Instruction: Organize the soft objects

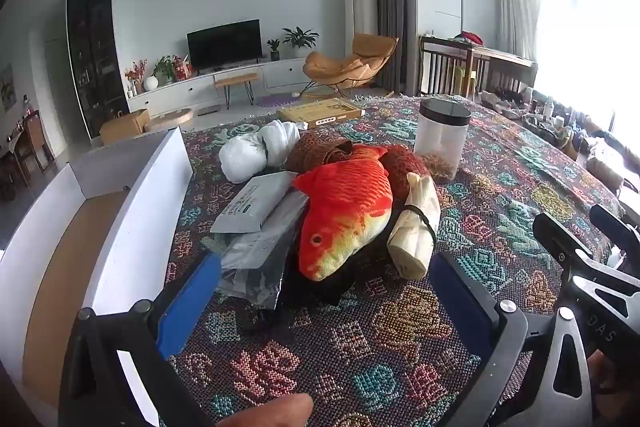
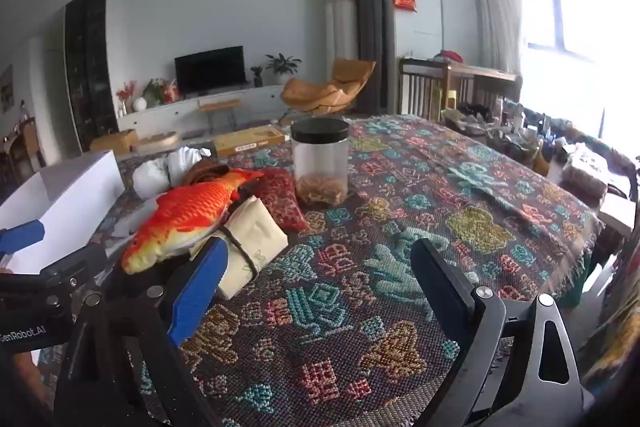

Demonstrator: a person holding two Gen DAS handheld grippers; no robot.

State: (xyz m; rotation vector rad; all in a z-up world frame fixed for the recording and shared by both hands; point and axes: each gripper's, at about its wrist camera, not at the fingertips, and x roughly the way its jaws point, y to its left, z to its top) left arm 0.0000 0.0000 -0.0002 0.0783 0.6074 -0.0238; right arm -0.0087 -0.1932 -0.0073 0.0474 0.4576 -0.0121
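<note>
A table draped in a dark woven cloth (image 1: 500,187) patterned with teal, pink and gold motifs holds a small heap of soft things. On top lies an orange-and-red plush fish (image 1: 344,211) with a yellow belly, its head toward the near edge. Just beside it, on its right, a cream cloth roll (image 1: 416,227) bound with a dark band leans against the heap. Behind the fish sit a brown knitted bundle (image 1: 316,153), a red patterned cushion (image 2: 280,201) and a knotted white cloth bundle (image 1: 256,153). To the fish's left lie grey plastic packets (image 1: 256,203), overlapping one another. A clear plastic jar (image 1: 440,143) with a black lid stands upright behind the heap, with brownish bits at the bottom. An open white box (image 1: 132,227) with a brown floor stands at the left edge of the table. The left gripper (image 1: 320,303), with blue pads, hangs low before the fish, jaws wide apart and holding nothing. The right gripper (image 2: 320,287) hovers over bare cloth to the right of the heap, jaws likewise spread and empty, its left finger near the cream roll.
</note>
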